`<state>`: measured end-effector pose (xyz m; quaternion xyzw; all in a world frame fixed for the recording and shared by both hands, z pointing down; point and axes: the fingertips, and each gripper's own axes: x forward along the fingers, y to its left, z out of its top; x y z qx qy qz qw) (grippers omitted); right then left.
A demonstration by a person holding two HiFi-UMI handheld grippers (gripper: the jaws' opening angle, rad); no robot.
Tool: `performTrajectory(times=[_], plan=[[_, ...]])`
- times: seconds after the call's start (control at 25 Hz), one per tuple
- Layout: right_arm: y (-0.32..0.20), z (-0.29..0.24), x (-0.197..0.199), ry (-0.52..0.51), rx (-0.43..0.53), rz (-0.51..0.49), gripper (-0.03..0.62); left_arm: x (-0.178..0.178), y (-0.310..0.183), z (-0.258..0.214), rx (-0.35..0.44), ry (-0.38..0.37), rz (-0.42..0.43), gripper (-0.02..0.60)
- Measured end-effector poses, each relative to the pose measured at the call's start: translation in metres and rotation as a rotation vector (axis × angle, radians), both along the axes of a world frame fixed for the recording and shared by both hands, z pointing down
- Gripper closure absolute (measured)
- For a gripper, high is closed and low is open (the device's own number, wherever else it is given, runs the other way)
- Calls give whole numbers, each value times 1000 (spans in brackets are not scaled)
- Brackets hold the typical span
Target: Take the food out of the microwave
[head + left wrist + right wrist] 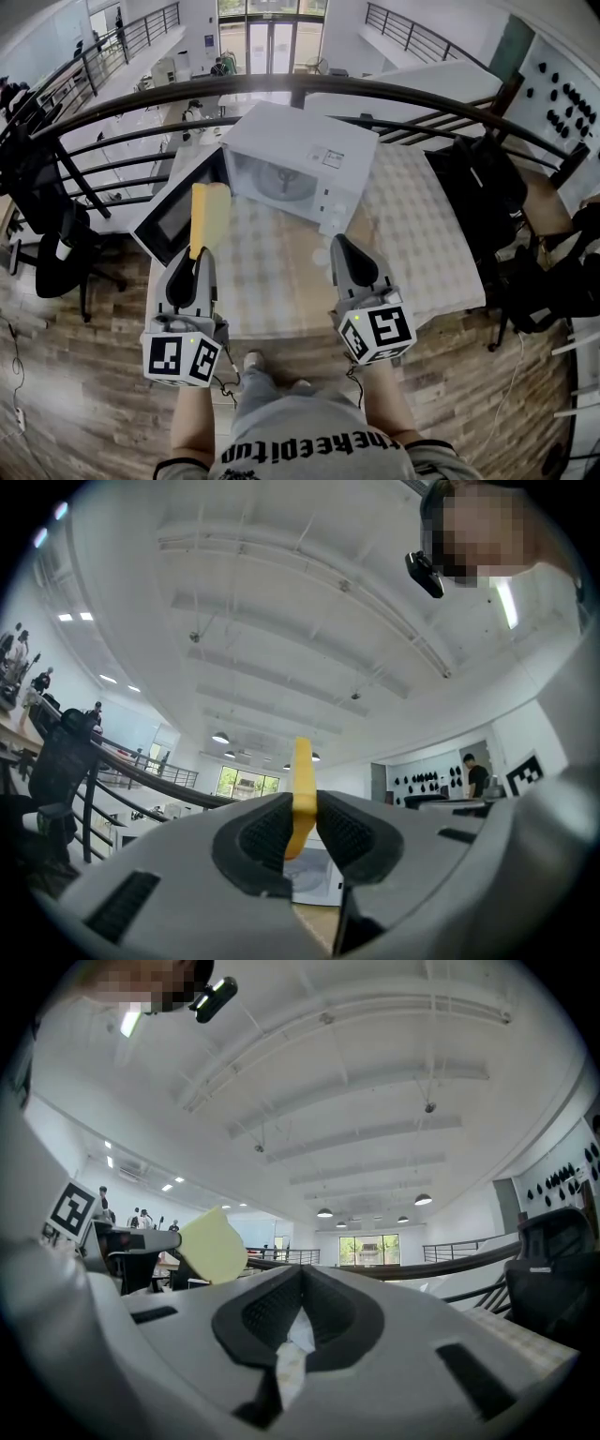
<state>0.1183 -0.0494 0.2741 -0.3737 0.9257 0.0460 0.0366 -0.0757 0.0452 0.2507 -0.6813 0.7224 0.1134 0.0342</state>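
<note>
Looking down from the head view, the white box-shaped microwave (300, 155) sits on the table with a pale checked cloth (412, 225), its dark-windowed door (178, 211) swung wide to the left. The left gripper (197, 255) holds the flat yellow slab of food (210, 216) by its near end. The slab is clear of the oven cavity, above the cloth in front of the door, probably so it can travel without snagging. The right gripper (339, 242) hovers over the table near the microwave's control side, well placed (I judge) to push the door closed.

In the left gripper view, the left gripper (302, 832) has its jaws partly closed, both pads pressing the slab (302, 780), which stands on edge and pokes up past the tips; the thin edge suits a narrow pinch.

In the right gripper view, the right gripper (300, 1312) has its jaws together on nothing, and the slab (214, 1246) shows off to its left.
</note>
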Motion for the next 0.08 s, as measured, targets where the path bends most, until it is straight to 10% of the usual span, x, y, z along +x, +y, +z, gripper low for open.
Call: performTrajectory(times=[0.08], plan=[[-1,0,0,0,0,-1,589,0,-1,1,2,3,3,511]])
